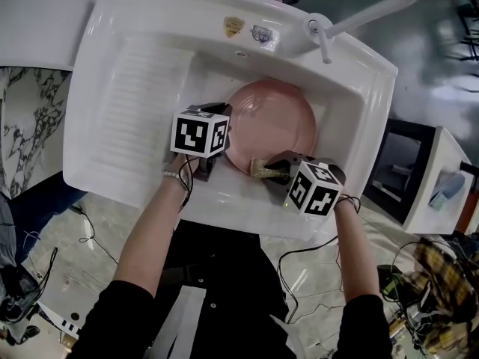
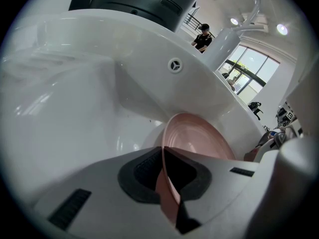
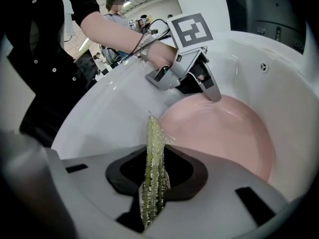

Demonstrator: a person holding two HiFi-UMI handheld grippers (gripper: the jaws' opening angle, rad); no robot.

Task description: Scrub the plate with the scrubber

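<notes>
Scrubber (image 3: 152, 153) is clamped edge-on in the right gripper (image 3: 154, 180) jaws, bottom centre of the right gripper view. It's yellow-green, coarse and glistening, long axis running straight out along the jaws. Its free tip is at the lower left rim of the plate (image 3: 224, 133); I can't tell contact from here. Head view agrees: scrubber at the plate's lower edge, mid-frame, right gripper just below-right of it.

So the plate face lies ahead and to the right of those jaws. I judge the next stroke needs a swing up-right across the face, with the scrubber's flat side turned onto it, not the thin edge.

On the plate's left side, left gripper (image 2: 167, 180) jaws are nearly closed, pinching the rim. Plate looks tilted up, not flat, in the sink (image 1: 112, 88) basin. Plate is pale pink, smooth and glossy, no soil I can see.

Risk as I see it: a hard push could lever the plate out of that thin rim pinch.

Beyond it, tap (image 1: 367, 10) at upper right, well apart.
</notes>
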